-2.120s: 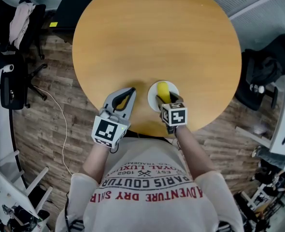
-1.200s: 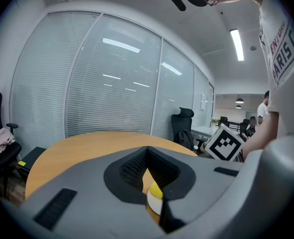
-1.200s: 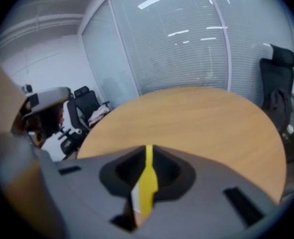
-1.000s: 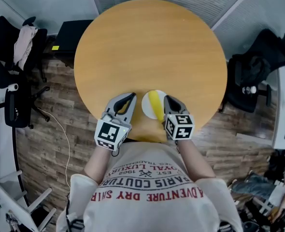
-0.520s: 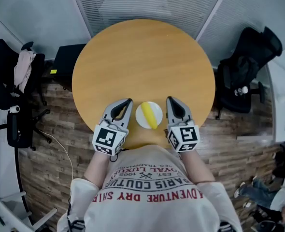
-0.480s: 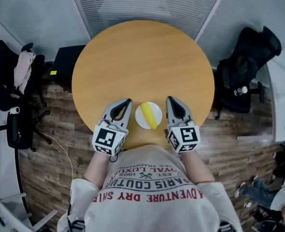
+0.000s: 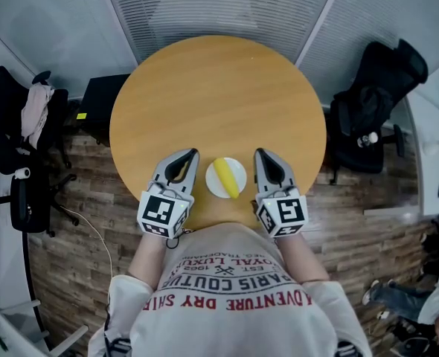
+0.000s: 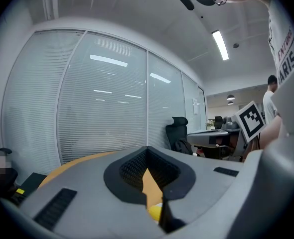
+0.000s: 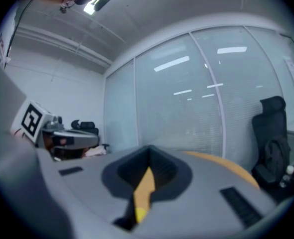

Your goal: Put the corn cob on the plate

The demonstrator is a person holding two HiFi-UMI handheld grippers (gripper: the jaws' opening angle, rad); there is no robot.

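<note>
A yellow corn cob lies on a small white plate near the front edge of the round wooden table. My left gripper is held above the table just left of the plate, its jaws shut and empty. My right gripper hangs just right of the plate, also shut with nothing in it. Both point away from me, roughly level. In the left gripper view a sliver of the yellow cob shows through the jaw notch; in the right gripper view the cob shows the same way.
Black office chairs stand at the right and left of the table. A black box sits on the wood floor at the table's left. Glass walls with blinds lie beyond the table.
Both grippers have risen from the table, the right one more, tilting up to level. The corn cob stays on the plate. The head view has pulled back, so the table looks smaller.
</note>
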